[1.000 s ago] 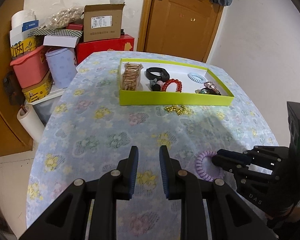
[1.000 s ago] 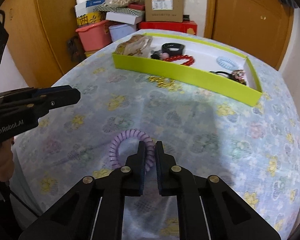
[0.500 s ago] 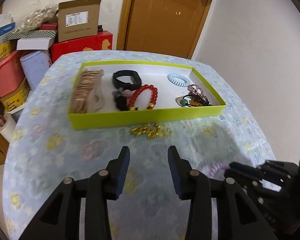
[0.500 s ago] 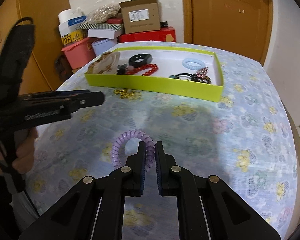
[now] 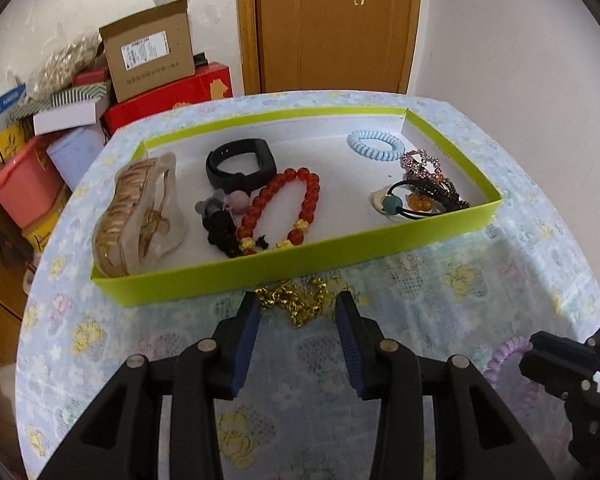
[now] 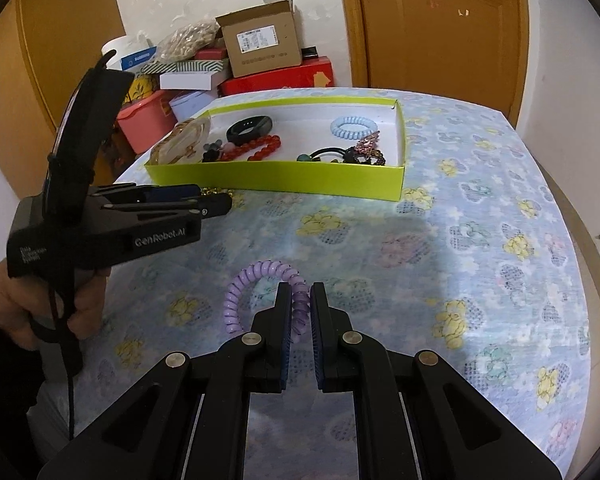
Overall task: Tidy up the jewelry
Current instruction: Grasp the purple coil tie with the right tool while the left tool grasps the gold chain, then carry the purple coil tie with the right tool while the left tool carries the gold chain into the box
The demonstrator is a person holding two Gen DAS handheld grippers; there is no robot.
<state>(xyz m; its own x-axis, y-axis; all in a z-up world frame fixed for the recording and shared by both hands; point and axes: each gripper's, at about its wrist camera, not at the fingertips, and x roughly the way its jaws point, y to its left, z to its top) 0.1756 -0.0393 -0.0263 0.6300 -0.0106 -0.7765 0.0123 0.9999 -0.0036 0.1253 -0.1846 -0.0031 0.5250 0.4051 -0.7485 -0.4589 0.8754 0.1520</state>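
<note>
Two loose pieces left outside the lime-green tray [image 5: 340, 258] on the floral-clothed bench [image 6: 480, 240], one per gripper. Left gripper [image 5: 298, 322] low over the near side of the tray, jaws spread wide to either side of the gold chain bracelet [image 5: 296, 300], which lies bunched on the cloth just in front of the tray's near wall; spread that way, most likely, to straddle the heap and gather it in one closing. Right gripper [image 6: 299, 308] nearer and to the right, jaws drawn close on one side of the purple spiral hair tie [image 6: 260, 280], the coil's near-right arc sitting between the pads; too little visible to tell whether lifted or resting on the cloth. Inside the tray already: a gold-patterned hair claw [image 5: 140, 216] at the left, a black wristband [image 5: 240, 162], a red bead bracelet [image 5: 288, 208], a blue spiral hair tie [image 5: 376, 145] at the far right, and a tangle of beaded hair ties [image 5: 424, 188] at the right end. White floor open in the tray's middle, a likely spot for both pieces.
</note>
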